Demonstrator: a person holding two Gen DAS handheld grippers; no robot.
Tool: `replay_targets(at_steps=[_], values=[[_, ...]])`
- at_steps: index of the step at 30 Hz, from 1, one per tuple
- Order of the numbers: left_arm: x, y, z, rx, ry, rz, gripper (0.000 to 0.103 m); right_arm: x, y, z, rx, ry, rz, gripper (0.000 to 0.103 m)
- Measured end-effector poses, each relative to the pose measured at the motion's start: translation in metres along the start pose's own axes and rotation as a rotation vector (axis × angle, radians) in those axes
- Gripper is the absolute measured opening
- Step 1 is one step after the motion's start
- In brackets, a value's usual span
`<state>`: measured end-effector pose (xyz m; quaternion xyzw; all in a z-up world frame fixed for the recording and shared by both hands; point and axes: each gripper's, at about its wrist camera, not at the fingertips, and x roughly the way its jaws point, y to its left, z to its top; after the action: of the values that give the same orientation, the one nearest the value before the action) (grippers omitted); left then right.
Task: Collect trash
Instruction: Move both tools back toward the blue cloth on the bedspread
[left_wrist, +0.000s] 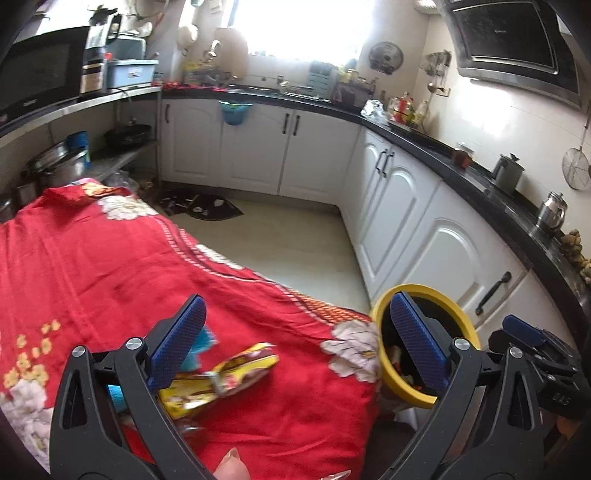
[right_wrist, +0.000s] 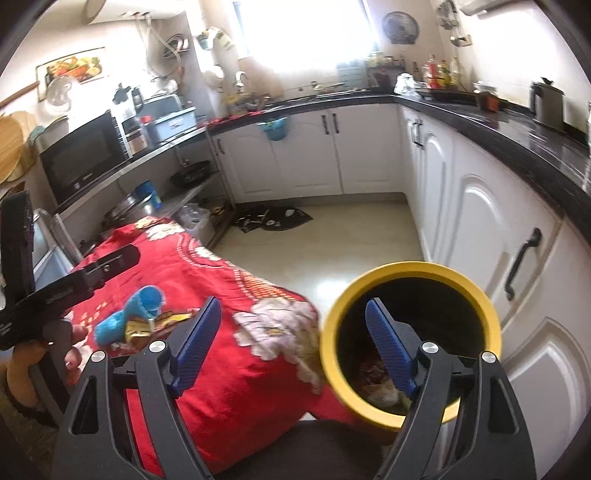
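1. Left tool (left_wrist: 295, 347): jaws spread wide, nothing held; it is poised above the near part of the tabletop (left_wrist: 92, 266), which is draped in a red floral cloth.
2. Right tool (right_wrist: 293, 343): jaws likewise wide and empty, one finger seen over the mouth of the yellow bin (right_wrist: 410, 339).
3. Trash noted: a crumpled yellow wrapper (left_wrist: 221, 380) lies on the cloth just beneath the left tool, with a blue item (right_wrist: 129, 317) touching it on the left.
4. The bin stands just off the tabletop's right edge, with scraps already inside.
5. Judged step: the wrapper is to be picked. A low approach is advised, the jaws closed on the raised crumpled middle so the cloth is not pinched too.
6. Obstruction: the blue item crowds the wrapper; white cabinets (left_wrist: 406, 206) stand close behind the bin.
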<state>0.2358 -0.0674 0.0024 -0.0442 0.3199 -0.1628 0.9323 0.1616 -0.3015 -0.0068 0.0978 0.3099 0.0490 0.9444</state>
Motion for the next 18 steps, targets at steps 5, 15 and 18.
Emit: replay_targets(at_steps=[5,15,18], values=[[-0.011,0.027,-0.003,-0.019,-0.009,0.045,0.092,0.006,0.031,-0.003,-0.039,0.015,0.046,0.079],[-0.028,0.078,-0.007,-0.05,-0.013,0.13,0.092,0.017,0.083,-0.01,-0.115,0.056,0.136,0.081],[-0.032,0.094,-0.01,-0.051,-0.004,0.158,0.092,0.02,0.1,-0.014,-0.145,0.071,0.163,0.081]])
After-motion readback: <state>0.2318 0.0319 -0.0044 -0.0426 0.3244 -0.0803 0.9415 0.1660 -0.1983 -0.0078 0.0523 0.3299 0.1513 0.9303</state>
